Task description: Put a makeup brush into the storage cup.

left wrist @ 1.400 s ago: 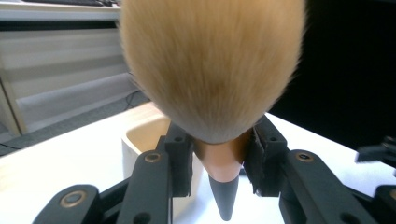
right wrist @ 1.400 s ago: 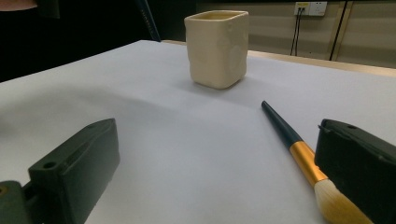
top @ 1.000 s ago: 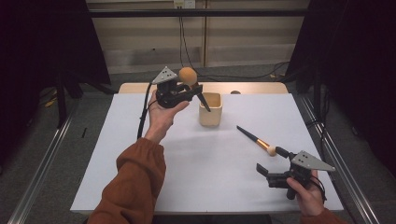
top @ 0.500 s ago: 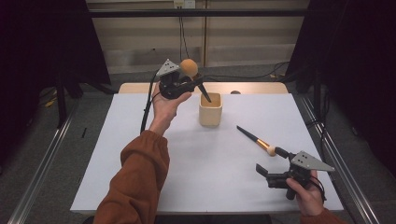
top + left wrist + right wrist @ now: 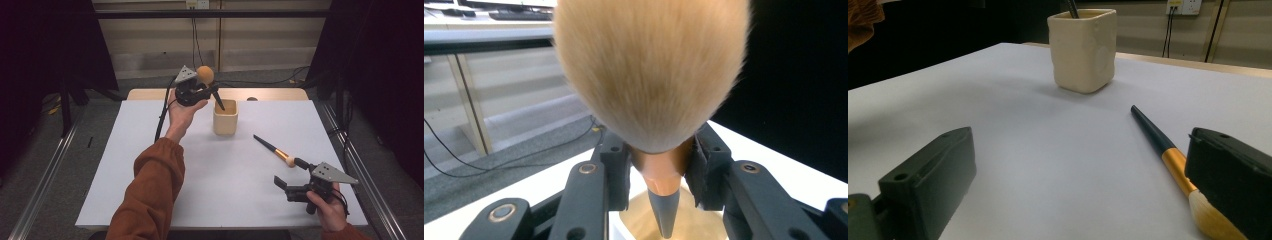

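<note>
Left gripper point(image 5: 205, 92) pinches a big powder brush point(image 5: 651, 85) at its copper collar: fluffy tan head up toward the camera, dark tapered handle pointing down with its tip inside the mouth of the cream cup point(image 5: 225, 117) directly below the jaws. Right gripper point(image 5: 287, 186) rests low near the table's point(image 5: 125, 165) front edge, jaws spread and empty. A second brush point(image 5: 1168, 155), dark handle, gold band, pale bristles, lies flat just beside its right jaw, handle aimed toward the cup well ahead, open white tabletop between.
</note>
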A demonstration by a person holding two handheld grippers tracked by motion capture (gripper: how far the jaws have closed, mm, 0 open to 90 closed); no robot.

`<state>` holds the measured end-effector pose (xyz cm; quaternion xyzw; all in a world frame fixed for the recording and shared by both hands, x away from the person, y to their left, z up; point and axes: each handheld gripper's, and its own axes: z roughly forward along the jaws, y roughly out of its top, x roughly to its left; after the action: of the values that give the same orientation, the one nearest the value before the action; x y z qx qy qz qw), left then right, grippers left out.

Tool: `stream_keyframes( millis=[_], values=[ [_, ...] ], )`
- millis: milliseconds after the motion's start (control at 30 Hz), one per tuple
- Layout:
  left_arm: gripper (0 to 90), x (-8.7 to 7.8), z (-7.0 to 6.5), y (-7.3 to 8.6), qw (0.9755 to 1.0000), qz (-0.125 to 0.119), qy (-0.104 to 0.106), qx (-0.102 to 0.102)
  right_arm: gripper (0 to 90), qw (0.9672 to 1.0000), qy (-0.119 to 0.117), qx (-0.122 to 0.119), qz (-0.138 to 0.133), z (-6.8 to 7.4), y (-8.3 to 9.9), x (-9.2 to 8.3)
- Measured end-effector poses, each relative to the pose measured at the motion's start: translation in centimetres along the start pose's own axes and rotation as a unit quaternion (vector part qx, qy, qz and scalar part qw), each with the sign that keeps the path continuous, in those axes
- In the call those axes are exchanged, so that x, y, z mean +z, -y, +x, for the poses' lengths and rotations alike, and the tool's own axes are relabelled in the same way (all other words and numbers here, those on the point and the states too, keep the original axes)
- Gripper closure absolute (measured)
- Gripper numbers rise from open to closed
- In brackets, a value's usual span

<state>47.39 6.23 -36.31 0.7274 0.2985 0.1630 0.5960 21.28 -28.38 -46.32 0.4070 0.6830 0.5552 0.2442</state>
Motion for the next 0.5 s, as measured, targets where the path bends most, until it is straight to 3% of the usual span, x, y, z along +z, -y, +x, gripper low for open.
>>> stream_keyframes(
  millis=[200,500],
  values=[
    [65.5,0.3,-0.3,0.6,0.9998,0.015,0.006,0.008,0.0,1.0,0.0,0.001,0.001,0.0,0.1,0.0],
    [65.4,0.4,-0.6,1.9,0.9997,0.023,0.011,0.002,0.0,1.0,0.0,-0.004,0.006,0.1,0.1,0.0]
  ],
)
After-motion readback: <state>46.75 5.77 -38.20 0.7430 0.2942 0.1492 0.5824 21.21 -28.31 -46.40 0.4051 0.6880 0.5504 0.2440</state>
